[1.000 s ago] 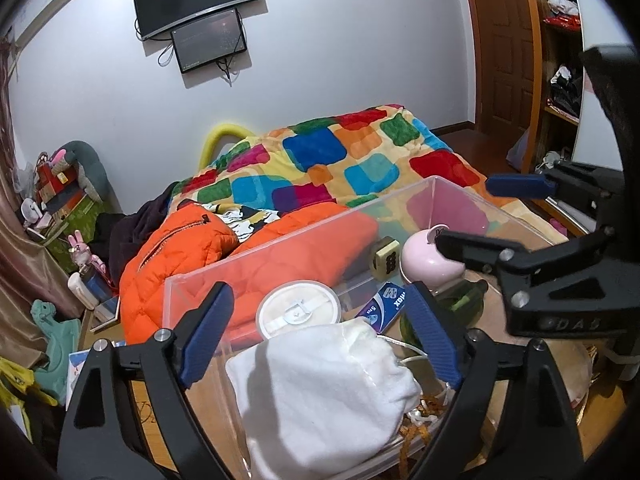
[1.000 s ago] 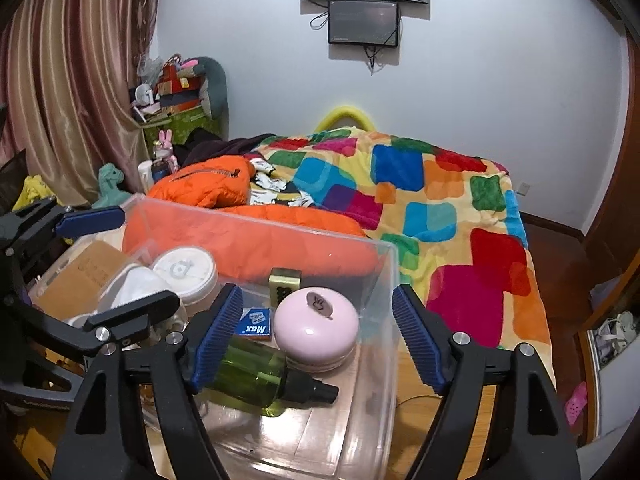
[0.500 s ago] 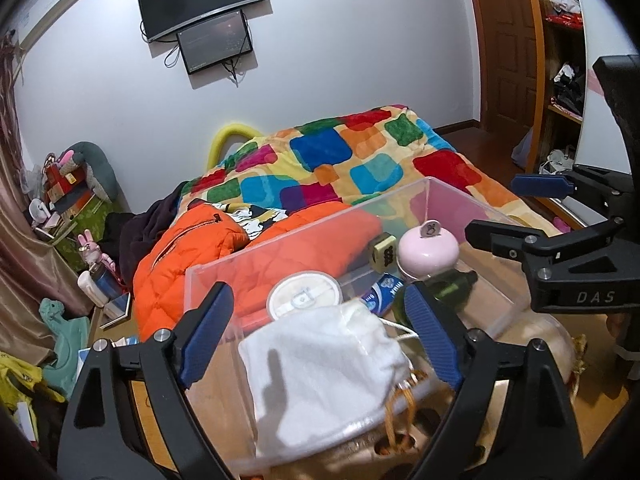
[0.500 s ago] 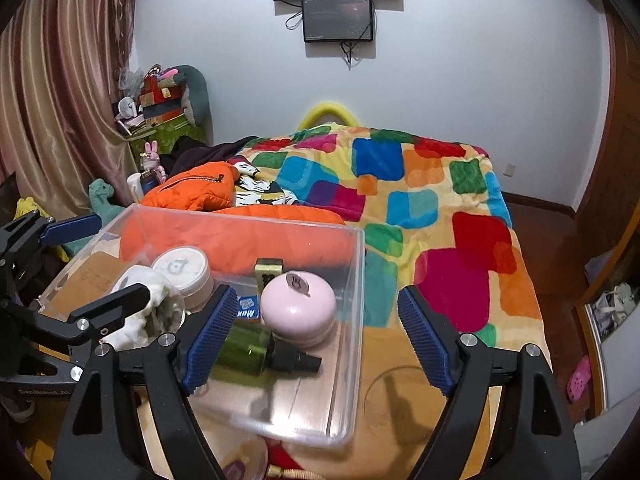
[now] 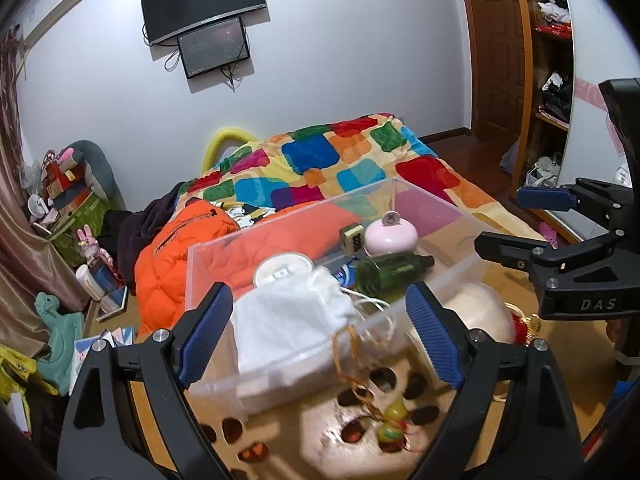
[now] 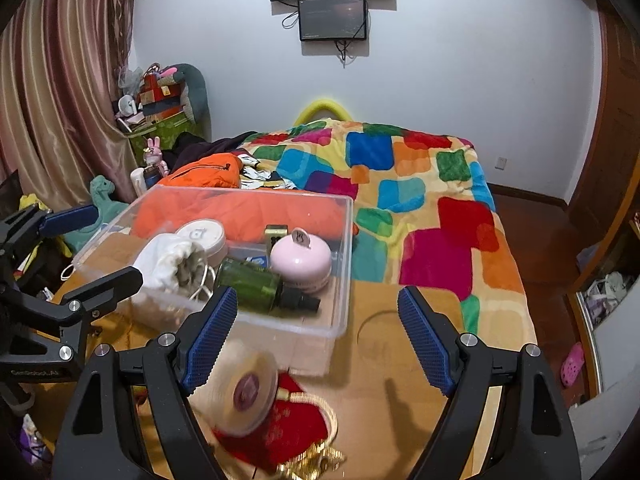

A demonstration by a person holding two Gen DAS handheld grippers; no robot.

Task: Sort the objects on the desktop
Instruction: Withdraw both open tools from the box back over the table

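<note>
While both tongs (image 5: 316,336) (image 6: 316,336) gape empty, the next pick looks like the tape roll (image 6: 246,394), at 7 o'clock from the clear bin (image 6: 340,264).

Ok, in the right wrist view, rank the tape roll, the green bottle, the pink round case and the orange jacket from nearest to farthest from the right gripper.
1. Tape roll: on the table by the right gripper, beside its left finger.
2. Green bottle: lying in the clear bin, near side.
3. Pink round case: in the bin, just behind the bottle.
4. Orange jacket: on the bed beyond the bin.
</note>
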